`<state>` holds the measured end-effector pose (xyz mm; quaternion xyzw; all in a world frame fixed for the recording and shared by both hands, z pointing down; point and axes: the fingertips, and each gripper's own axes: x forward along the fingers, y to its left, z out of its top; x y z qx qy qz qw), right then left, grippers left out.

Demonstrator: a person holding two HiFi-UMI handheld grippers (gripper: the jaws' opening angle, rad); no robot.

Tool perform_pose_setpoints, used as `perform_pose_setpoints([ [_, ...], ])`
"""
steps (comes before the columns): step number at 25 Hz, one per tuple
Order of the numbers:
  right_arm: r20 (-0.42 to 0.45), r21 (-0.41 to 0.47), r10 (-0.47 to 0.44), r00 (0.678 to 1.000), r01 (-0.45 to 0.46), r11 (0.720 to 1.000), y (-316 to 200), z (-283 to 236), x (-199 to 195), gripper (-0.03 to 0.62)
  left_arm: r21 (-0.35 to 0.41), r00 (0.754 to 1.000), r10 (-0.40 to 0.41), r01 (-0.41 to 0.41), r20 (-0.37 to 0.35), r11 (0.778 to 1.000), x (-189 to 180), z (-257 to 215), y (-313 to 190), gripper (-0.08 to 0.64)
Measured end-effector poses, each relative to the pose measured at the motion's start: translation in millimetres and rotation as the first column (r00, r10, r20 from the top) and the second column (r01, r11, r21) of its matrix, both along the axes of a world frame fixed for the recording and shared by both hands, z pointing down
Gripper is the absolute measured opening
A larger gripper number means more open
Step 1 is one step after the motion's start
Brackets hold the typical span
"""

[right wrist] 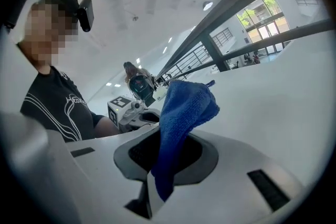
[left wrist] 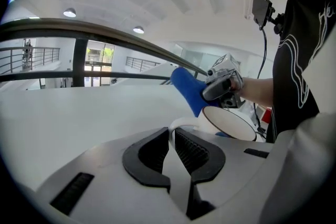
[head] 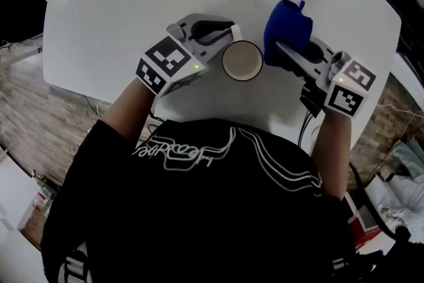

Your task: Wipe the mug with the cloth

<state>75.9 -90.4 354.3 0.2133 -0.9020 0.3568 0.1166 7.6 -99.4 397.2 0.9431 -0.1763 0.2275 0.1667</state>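
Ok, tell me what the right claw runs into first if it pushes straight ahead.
The right claw carries the blue cloth in front, which probably meets the white mug first; the left claw, shut on the handle, sits just beyond. Depth is unclear.

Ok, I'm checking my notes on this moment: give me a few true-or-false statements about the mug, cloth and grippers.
1. The left gripper is shut on the mug's handle. True.
2. The cloth is red. False: it is blue.
3. The right gripper clamps the cloth. True.
4. In the head view the cloth is left of the mug. False: it is at the mug's right.
5. The mug holds coffee. False: it looks empty.
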Motion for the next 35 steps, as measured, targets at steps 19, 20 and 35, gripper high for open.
perform_pose_setpoints([
  [19, 0.142, -0.069, 0.110, 0.984, -0.101, 0.992, 32, -9, -4, 0.051, 0.005, 0.986, -0.150, 0.150, 0.068, 0.989, -29, 7, 2, 0.041],
  [20, 0.147, -0.074, 0.112, 0.983, -0.102, 0.992, 31, -8, -5, 0.051, 0.004, 0.986, -0.155, 0.155, 0.068, 0.988, -30, 7, 3, 0.041],
  [35, 0.122, -0.154, 0.138, 0.983, -0.118, 0.981, 24, 17, -12, 0.051, 0.000, 0.976, -0.206, 0.206, 0.067, 0.978, -30, 1, 8, 0.041],
])
